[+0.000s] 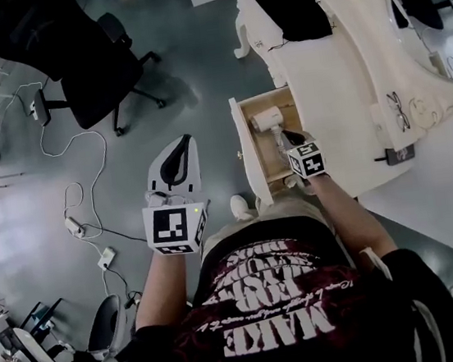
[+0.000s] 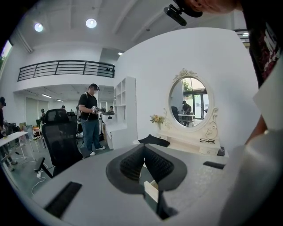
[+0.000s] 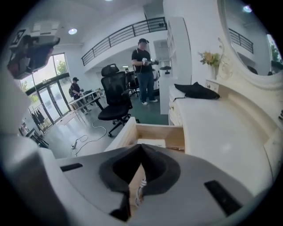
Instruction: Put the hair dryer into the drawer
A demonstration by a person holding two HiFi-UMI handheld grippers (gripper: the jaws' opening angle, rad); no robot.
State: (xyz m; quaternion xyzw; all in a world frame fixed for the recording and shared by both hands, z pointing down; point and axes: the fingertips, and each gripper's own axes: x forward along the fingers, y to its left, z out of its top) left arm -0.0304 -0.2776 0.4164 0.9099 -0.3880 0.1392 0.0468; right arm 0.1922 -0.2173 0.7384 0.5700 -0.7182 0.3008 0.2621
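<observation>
Hair dryer point(image 1: 267, 118) lay flat inside the open drawer point(image 1: 247, 144). Its long axis ran roughly along the drawer, head away from the person, handle toward the right hand-held gripper point(image 1: 289, 137). Drawer stood out past the tabletop point(image 1: 335, 91) edge over bare floor point(image 1: 195, 64). Right jaws closed and empty, just above the handle end. Left hand-held gripper point(image 1: 178, 143) closed and empty, well apart over the floor.

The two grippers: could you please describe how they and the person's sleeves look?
The left gripper and right gripper are pale grey with black ribbed jaws; each carries a white cube with black square markers. The sleeves are short and black.
</observation>
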